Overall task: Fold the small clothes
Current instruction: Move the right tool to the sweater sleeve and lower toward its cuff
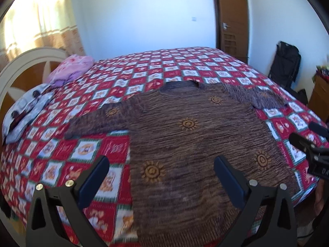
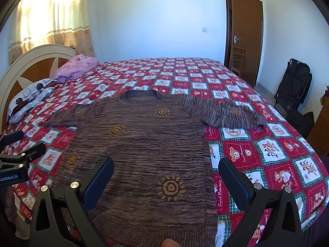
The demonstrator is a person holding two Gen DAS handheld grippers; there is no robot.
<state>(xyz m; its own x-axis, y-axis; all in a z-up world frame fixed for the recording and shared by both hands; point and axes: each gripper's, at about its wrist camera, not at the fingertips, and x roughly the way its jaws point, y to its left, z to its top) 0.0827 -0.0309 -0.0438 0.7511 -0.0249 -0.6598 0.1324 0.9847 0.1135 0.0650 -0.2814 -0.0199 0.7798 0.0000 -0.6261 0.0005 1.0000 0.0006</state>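
Across the near edge of the bed (image 1: 185,61) lies the brown knitted sweater (image 1: 185,140), spread flat on a red checked quilt (image 2: 267,154) with teddy-bear squares. Its hem reaches toward the near edge, its dark collar (image 2: 141,93) points to the far side, and both sleeves stretch out sideways. Orange sun motifs dot the knit.

My left gripper (image 1: 161,177) hovers over the sweater's lower left part, jaws spread wide and holding nothing. My right gripper (image 2: 166,177) hangs over the lower right part, jaws likewise wide apart and empty; one finger sits above the knit, the other above the quilt just beside the sweater's right side seam.

At the head end, by the white curved headboard (image 2: 30,61), rest a pink pillow (image 2: 78,66) and a grey printed pillow (image 2: 30,96). Beyond the bed's far corner stand a brown door (image 2: 244,37) and a black bag (image 2: 294,84) against the wall. Sunlit curtains (image 2: 51,14) hang behind the headboard.
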